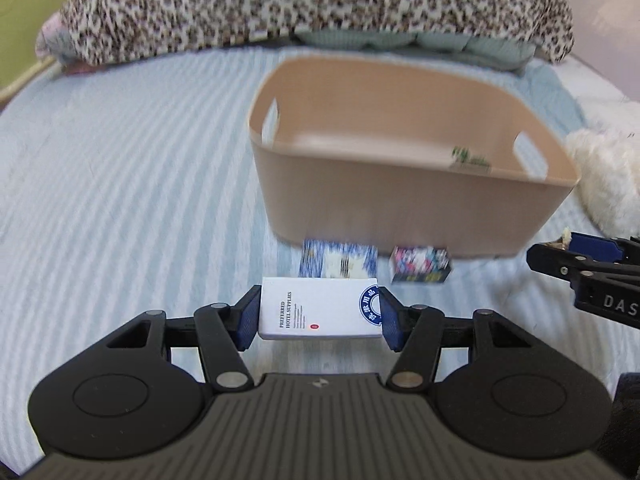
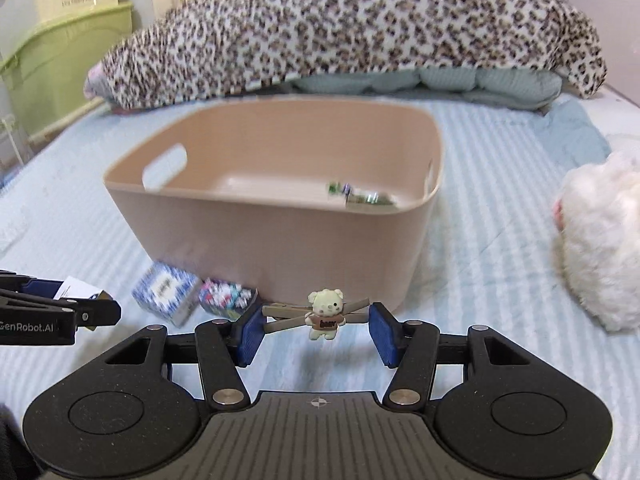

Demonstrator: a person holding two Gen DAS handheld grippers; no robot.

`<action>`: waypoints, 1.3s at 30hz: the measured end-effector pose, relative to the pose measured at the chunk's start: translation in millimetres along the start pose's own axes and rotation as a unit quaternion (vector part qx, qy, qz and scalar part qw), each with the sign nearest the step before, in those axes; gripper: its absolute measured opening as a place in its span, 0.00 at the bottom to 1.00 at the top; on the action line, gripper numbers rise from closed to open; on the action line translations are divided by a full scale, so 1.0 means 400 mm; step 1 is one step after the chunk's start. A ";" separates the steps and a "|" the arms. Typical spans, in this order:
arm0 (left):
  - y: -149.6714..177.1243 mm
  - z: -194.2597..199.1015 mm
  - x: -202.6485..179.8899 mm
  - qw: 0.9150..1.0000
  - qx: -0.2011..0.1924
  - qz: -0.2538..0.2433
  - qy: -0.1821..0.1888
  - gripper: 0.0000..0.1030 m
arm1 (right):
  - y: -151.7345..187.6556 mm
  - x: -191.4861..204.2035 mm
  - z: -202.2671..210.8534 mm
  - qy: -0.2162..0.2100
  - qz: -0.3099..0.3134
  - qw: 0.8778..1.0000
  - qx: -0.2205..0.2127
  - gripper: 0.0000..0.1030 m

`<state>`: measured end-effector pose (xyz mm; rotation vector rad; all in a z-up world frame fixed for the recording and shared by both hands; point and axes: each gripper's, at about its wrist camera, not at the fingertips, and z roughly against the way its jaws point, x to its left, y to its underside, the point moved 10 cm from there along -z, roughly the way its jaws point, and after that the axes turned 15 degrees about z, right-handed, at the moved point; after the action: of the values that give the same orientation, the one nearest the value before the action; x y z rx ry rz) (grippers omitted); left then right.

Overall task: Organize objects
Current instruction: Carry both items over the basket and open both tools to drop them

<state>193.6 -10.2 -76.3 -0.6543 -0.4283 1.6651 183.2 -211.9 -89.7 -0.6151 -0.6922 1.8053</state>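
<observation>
Cardboard, light and stiff: the box (image 1: 319,308), pinched across its short ends by the left tool (image 1: 319,316), hangs over the bed (image 1: 120,184) before the bin (image 1: 400,184). Right tool (image 2: 316,326) pinches a light clip (image 2: 324,314) endwise; its bear looks fragile.

bin (image 2: 280,236): blurred | item inside (image 2: 360,197): unreadable | fluffy toy (image 2: 600,240): cut off right

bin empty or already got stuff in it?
Not empty. The beige bin holds at least one small green-printed item on its floor by the right wall; too blurred to identify.
</observation>
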 end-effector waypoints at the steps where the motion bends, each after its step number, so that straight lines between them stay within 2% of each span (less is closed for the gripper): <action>1: -0.013 0.011 -0.007 1.000 -0.009 -0.002 0.003 0.59 | -0.010 -0.001 0.017 0.001 -0.003 1.000 -0.007 0.52; 10: -0.114 0.129 -0.051 0.997 -0.074 -0.016 0.027 0.59 | -0.145 -0.046 0.131 0.014 0.004 0.996 -0.089 0.52; 14: -0.167 0.139 -0.078 0.995 -0.094 -0.021 0.033 0.59 | -0.200 -0.061 0.156 0.023 0.004 0.993 -0.114 0.52; 18: -0.203 0.119 -0.111 0.993 -0.107 -0.033 0.032 0.59 | -0.239 -0.072 0.144 0.029 0.001 0.992 -0.121 0.52; 23: -0.219 0.050 -0.150 0.993 -0.102 -0.046 0.031 0.59 | -0.268 -0.089 0.091 0.037 -0.002 0.993 -0.114 0.52; 29: -0.211 -0.064 -0.170 0.995 -0.084 -0.058 0.016 0.59 | -0.270 -0.102 -0.015 0.045 0.002 0.996 -0.078 0.52; 34: -0.198 -0.164 -0.161 0.997 -0.053 -0.052 -0.003 0.59 | -0.249 -0.106 -0.096 0.053 0.008 0.998 -0.039 0.52; 39: -0.176 -0.213 -0.150 0.997 -0.037 -0.066 -0.018 0.59 | -0.209 -0.106 -0.153 0.055 0.012 0.998 -0.004 0.52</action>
<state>307.8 -61.4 -88.1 -0.6379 -0.5496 1.5437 293.0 -218.9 -69.5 -0.7242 -0.6209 1.7767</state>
